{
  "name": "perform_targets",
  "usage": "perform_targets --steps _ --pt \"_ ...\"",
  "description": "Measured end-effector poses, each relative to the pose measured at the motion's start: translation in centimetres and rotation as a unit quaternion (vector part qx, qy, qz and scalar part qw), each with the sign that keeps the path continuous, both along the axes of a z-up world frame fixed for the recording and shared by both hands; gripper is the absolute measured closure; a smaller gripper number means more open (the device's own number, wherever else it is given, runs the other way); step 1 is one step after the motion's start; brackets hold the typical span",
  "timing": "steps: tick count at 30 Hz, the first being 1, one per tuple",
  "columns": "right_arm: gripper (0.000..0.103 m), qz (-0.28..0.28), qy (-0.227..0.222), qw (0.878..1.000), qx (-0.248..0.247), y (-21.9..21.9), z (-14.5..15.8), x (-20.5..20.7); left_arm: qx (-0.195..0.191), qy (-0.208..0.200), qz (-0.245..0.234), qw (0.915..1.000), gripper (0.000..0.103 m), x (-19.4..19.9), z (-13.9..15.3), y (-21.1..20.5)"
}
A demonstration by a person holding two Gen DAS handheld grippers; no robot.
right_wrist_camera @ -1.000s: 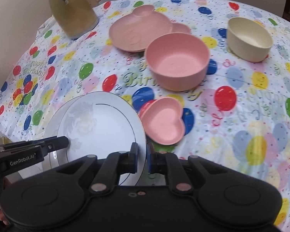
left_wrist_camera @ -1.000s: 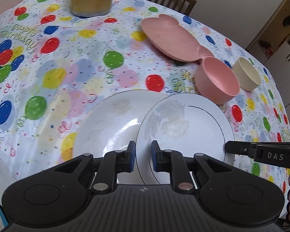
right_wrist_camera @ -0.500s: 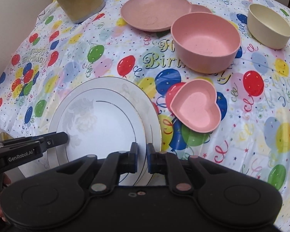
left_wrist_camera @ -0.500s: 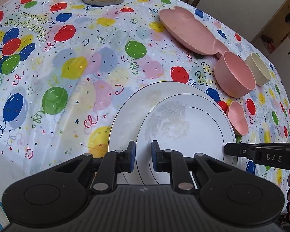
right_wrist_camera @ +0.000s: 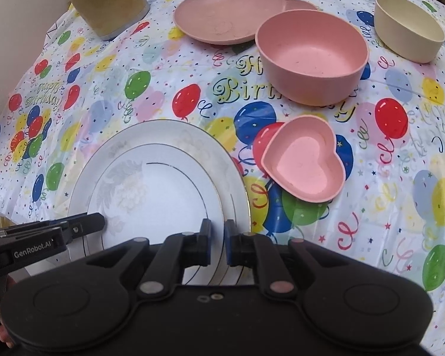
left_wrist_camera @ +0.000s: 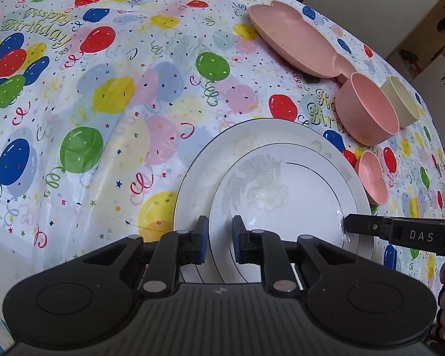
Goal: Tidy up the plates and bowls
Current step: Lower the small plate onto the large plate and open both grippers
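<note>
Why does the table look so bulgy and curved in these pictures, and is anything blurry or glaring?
Left wrist view: the fisheye lens bends the tablecloth edge into a dome; corners go dark; a small glint sits on the small white plate rim. Right wrist view: same bulging, soft even daylight; the pink bowl looks sharp, with only faint shadows.

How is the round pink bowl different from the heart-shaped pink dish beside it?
The round pink bowl has a circular rim, while the heart-shaped dish has a lobed, pointed outline. The bowl looks larger and deeper than the dish. The bowl stands farther from the white plates than the dish does. Both are plain pink, upright and empty.
</note>
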State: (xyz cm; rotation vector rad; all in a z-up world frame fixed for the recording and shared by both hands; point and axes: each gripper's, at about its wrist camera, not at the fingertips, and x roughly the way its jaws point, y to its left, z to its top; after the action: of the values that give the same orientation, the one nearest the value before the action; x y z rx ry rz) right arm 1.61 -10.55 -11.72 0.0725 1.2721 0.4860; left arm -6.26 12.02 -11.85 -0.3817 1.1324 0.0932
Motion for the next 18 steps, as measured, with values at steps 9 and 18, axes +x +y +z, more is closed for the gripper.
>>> perform_targets --steps 9,18 --pt "0.095 -0.011 0.007 1.000 0.008 -0.1 -0.2 0.4 -0.021 0.004 0.000 0.9998 0.087 0.2 -0.1 0.8" --pt "0.101 -0.022 0.010 1.000 0.012 -0.4 -0.3 0.6 -0.030 0.008 -0.004 0.9995 0.087 0.4 0.1 1.4"
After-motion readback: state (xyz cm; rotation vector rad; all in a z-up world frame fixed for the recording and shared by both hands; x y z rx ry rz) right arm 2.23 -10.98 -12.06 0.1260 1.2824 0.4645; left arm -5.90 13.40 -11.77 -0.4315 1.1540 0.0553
